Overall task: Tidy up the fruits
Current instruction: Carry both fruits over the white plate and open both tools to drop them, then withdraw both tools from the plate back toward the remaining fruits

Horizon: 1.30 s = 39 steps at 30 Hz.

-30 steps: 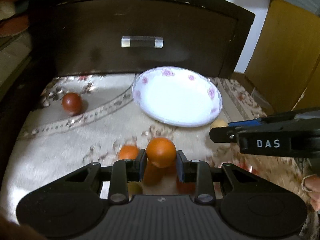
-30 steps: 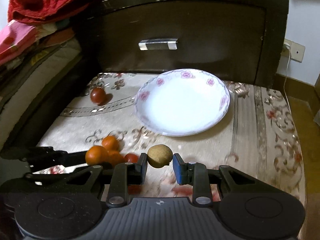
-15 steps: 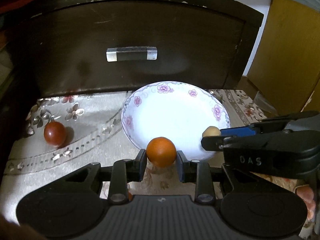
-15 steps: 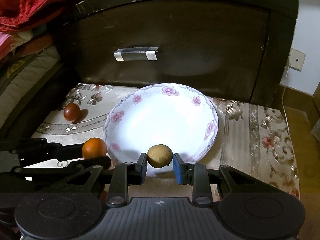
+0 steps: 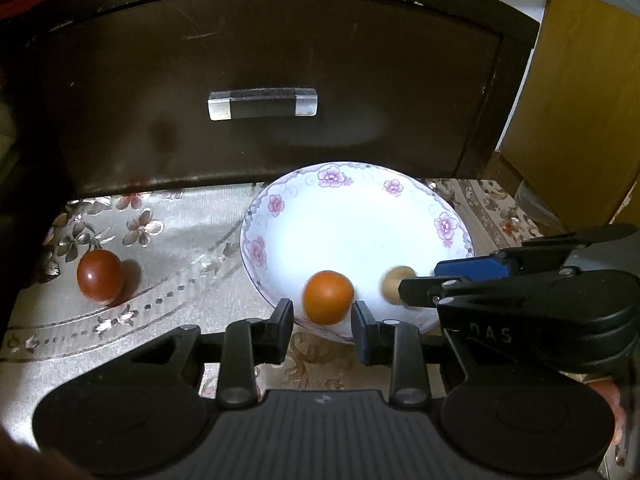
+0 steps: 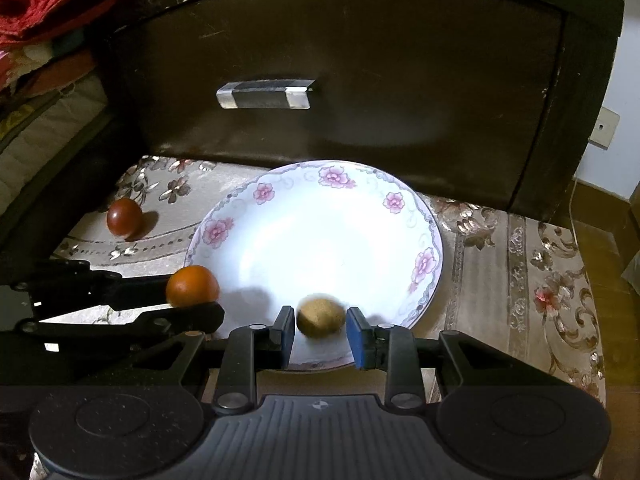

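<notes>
We see an orange fruit (image 5: 328,297) and tan fruit (image 6: 321,316) over the floral plate's (image 6: 280,184) 6 o'clock rim. A dark red fruit (image 5: 100,275) rests at the plate's 9 o'clock.

Room dim; both views dark toward the corners, with strong fisheye bending at the edges. White plate (image 5: 452,228) (image 6: 424,236) overexposed, centre blown out, floral rim legible. Brown fruit (image 6: 321,317) (image 5: 394,290) motion-blurred in both views; orange fruit (image 5: 328,297) sharp. Red tomato (image 5: 100,276) carries 1 small highlight and casts its shadow to the right. Drawer front (image 6: 340,92) shows soft, hazy reflections.
</notes>
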Tool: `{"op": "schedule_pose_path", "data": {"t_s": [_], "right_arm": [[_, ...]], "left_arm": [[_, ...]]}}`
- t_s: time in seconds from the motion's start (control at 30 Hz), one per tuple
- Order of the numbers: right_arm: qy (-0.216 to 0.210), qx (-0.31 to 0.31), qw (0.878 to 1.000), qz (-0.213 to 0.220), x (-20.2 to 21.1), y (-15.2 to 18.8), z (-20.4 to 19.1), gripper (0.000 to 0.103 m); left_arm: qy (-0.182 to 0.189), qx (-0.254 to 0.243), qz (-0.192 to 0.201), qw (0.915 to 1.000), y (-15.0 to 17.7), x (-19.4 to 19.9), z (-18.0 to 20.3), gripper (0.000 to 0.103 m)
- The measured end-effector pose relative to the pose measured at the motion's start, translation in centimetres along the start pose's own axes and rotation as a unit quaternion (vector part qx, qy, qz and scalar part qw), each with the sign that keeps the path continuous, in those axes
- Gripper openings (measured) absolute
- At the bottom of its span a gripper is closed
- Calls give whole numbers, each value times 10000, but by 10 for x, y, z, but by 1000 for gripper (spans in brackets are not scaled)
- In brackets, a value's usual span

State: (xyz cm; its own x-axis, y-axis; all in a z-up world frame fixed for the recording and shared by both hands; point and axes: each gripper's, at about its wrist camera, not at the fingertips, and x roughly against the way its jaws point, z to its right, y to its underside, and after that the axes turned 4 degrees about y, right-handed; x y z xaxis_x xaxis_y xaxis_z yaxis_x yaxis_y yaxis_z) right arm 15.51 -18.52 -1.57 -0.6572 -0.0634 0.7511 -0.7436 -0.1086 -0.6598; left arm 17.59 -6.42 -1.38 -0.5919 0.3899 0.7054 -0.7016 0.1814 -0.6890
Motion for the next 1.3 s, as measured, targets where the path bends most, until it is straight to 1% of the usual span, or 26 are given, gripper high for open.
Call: {"op": "schedule_pose_path", "data": {"t_s": [0.1, 0.33, 0.43, 0.63, 0.7, 0.8, 1.0, 1.17, 1.3], "right_arm": [[-12, -30, 10000, 29, 1, 0, 1, 30], [-38, -120, 9999, 118, 7, -3, 4, 32], [-45, -210, 9996, 197, 14, -4, 6, 36], [-173, -198, 9994, 217, 27, 2, 2, 37], [-232, -139, 9995, 175, 29, 6, -1, 37], [-334, -73, 9994, 74, 31, 13, -7, 42], [-499, 97, 9986, -117, 36, 30, -15, 42], [-605, 197, 9977, -227, 43, 41, -22, 44], [-688, 284, 9968, -285, 50, 48, -30, 47]], "left_arm": [[-14, 33, -3, 10000, 0, 0, -1, 38], [6, 131, 187, 9997, -5, 15, -6, 38], [-33, 204, 225, 9995, -5, 23, -11, 39], [-154, 313, 271, 9990, -1, 37, -24, 40], [-205, 351, 248, 9989, 1, 41, -28, 41], [-247, 356, 177, 9989, 7, 47, -33, 42], [-308, 254, -21, 9992, 31, 62, -37, 42], [-259, 193, -162, 9993, 50, 75, -34, 43], [-201, 156, -262, 9993, 63, 84, -27, 43]]}}
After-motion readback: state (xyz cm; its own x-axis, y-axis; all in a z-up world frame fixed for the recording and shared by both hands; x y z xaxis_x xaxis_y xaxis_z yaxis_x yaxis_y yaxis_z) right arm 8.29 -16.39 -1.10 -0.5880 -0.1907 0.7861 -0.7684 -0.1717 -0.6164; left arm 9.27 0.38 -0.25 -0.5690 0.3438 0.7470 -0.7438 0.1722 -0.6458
